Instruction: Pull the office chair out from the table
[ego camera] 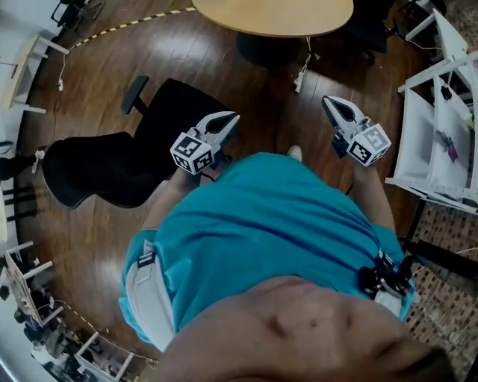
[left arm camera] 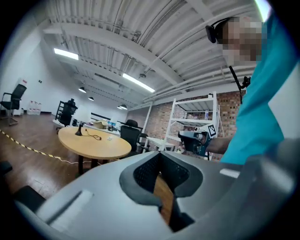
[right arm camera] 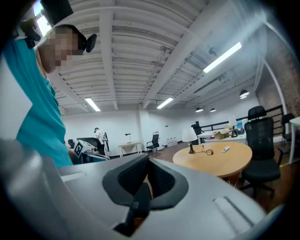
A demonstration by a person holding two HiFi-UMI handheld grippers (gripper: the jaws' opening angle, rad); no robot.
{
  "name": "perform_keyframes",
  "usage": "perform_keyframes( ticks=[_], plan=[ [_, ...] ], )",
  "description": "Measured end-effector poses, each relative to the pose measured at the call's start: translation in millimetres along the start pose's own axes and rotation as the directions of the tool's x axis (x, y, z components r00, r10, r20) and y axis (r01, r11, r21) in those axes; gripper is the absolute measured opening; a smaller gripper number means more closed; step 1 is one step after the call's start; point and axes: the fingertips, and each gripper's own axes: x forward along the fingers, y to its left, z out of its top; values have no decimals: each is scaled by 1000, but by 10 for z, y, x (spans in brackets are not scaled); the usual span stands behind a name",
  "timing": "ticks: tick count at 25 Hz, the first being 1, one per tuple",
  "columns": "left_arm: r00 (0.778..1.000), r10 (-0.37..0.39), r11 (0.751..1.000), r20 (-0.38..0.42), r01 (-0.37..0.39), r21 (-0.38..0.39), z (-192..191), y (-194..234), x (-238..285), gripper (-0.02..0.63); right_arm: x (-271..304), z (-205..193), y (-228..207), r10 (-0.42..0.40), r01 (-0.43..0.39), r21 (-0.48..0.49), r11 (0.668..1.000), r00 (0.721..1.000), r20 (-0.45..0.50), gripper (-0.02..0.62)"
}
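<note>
In the head view the black office chair stands on the wood floor at the left, apart from the round wooden table at the top. My left gripper is held level over the chair's seat edge, shut and empty. My right gripper is held up to the right, also shut with nothing in it. In the left gripper view the left gripper faces the table. The right gripper points past the same table in its own view.
A white shelf rack stands at the right. Yellow-black tape runs across the floor at the upper left. A cable hangs under the table. Another black chair stands beside the table in the right gripper view.
</note>
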Motion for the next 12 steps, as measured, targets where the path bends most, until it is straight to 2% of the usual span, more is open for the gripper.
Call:
perform_keyframes(
  ticks=[3,6,9,12],
  plan=[
    [992,-109,994,-61,111,24,-148,-332,-80,107,-238,-200,376,-82,82,5,997,997,-1,-3],
    [982,-175,982,-77,179,54,-107,-666,-335,107,-496,-212,823,-133,132,8,991,991,25,-3],
    [980,-178,979,-83,185,85,-79,-966,-436,107,-893,-194,1080,-163,164,-11,986,986,40,-3],
    [983,-167,983,-75,172,61,-56,-1458,-487,107,-1494,-140,1342,-192,193,-21,981,979,64,-3]
  ],
)
